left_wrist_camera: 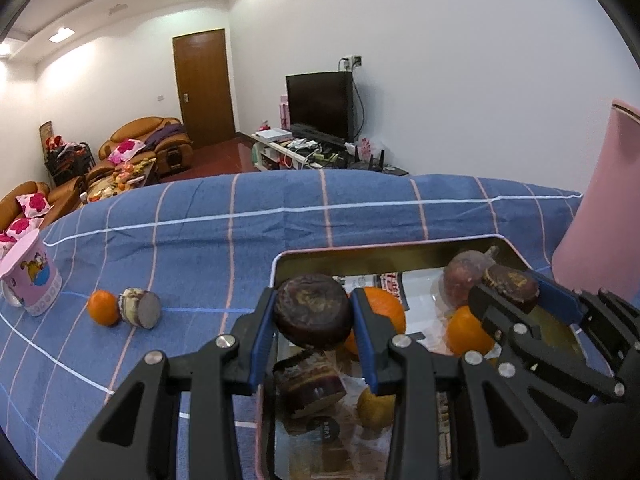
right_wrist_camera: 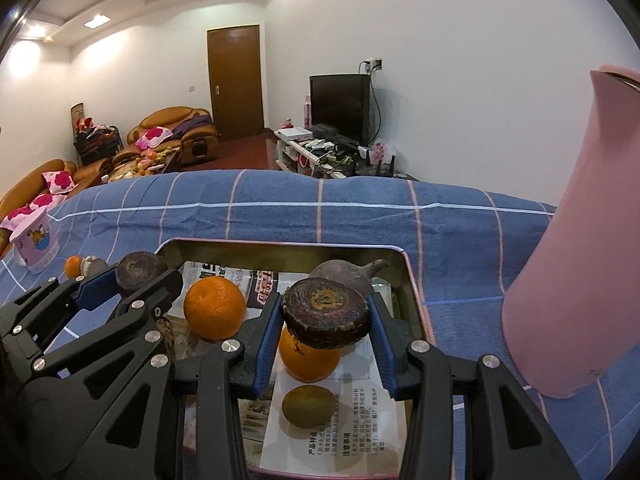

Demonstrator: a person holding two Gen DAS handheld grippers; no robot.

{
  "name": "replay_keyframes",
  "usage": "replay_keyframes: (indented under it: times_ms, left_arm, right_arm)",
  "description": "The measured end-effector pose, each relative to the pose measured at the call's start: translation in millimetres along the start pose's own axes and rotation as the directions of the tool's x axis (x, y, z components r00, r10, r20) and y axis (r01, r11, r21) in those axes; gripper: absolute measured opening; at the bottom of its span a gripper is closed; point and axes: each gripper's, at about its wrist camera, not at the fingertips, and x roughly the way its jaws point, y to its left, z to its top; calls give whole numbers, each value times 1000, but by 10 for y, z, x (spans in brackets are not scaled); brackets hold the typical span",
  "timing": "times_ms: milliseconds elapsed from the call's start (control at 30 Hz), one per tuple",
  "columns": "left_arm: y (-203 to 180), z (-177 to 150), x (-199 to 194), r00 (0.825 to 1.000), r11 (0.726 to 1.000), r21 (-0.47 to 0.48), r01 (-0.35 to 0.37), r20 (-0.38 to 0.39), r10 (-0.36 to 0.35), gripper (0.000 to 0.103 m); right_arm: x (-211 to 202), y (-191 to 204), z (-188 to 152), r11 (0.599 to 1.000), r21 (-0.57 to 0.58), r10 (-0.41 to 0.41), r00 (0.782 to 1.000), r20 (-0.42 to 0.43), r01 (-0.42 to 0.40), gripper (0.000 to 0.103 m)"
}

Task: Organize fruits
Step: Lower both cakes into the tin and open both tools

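Dark purple-brown and leathery, a round fruit (left_wrist_camera: pixel 313 311), possibly a mangosteen, is clamped between the blue pads of the left gripper (left_wrist_camera: pixel 314 322), held above the metal tin tray (left_wrist_camera: pixel 280 258). The right gripper (right_wrist_camera: pixel 326 320) is clenched on a second dark fruit (right_wrist_camera: pixel 326 312) of the same sort, also over the tray, nearer its far right corner.

Inside the tray, on printed paper, lie two oranges (right_wrist_camera: pixel 215 307) (right_wrist_camera: pixel 309 356), a greenish-brown kiwi-like fruit (right_wrist_camera: pixel 309 406), a dull reddish bulb-shaped fruit (right_wrist_camera: pixel 342 276) by the far wall, and another dark cut-looking piece (left_wrist_camera: pixel 310 384) under the left gripper. Left of the tray, on the blue checked cloth (left_wrist_camera: pixel 200 240), a small orange (left_wrist_camera: pixel 103 307) touches a cut dark fruit (left_wrist_camera: pixel 140 307); further left stands a pink cartoon cup (left_wrist_camera: pixel 32 276). A pink jug (right_wrist_camera: pixel 576 260) stands right of the tray.

These dark fruits look firm-shelled and light, with wrinkled skin that should give grip; holding across the widest girth, as both grippers do, seems safest. The oranges are smoother and rounder, likely to roll once released, so each fruit wants setting down low, against a neighbour or a wall.
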Motion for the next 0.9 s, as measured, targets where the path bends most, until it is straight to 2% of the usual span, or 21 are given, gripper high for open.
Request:
replay_keyframes:
  times_ms: [67, 167, 333, 433, 500, 533, 567, 633, 700, 800, 900]
  left_arm:
    - [15, -9, 8, 1000, 1000, -7, 3, -4, -3, 42]
    - [46, -23, -24, 1000, 1000, -23, -6, 14, 6, 51]
    - [82, -24, -137, 997, 999, -16, -30, 77, 31, 63]
    - [90, -29, -245, 986, 995, -9, -97, 138, 97, 78]
    - [151, -26, -283, 977, 990, -40, -133, 165, 138, 96]
    - [197, -24, -306, 972, 988, -64, -144, 178, 153, 101]
    - [235, -22, -319, 970, 986, -82, -144, 188, 157, 103]
    - [299, -19, -360, 968, 987, -110, -116, 208, 137, 103]
    - [309, -21, -384, 965, 987, -114, -115, 221, 138, 103]
    - [277, -37, -392, 957, 984, -92, -151, 235, 168, 103]
    - [278, -50, -374, 958, 984, -93, -152, 232, 170, 103]
  right_arm:
    - [3, -4, 5, 1000, -2, 8, 1000, -2, -8, 45]
    - [-24, -20, 0, 1000, 8, 16, 1000, 12, -16, 45]
    - [-83, -69, -5, 998, 29, 62, 997, 43, -63, 46]
    - [-133, -74, -12, 997, 39, 65, 996, 65, -68, 51]
    - [-177, -102, -10, 997, 56, 47, 995, 85, -52, 59]
    - [-199, -123, -10, 997, 67, 38, 995, 94, -45, 67]
    - [-225, -147, -11, 996, 83, 29, 994, 106, -37, 76]
    - [-273, -175, -8, 994, 101, 18, 991, 130, -31, 85]
    - [-321, -159, -6, 995, 95, -2, 988, 152, -12, 85]
    - [-373, -99, -12, 997, 61, -56, 983, 173, 46, 85]
    - [-408, -53, -12, 996, 37, -90, 979, 183, 84, 85]
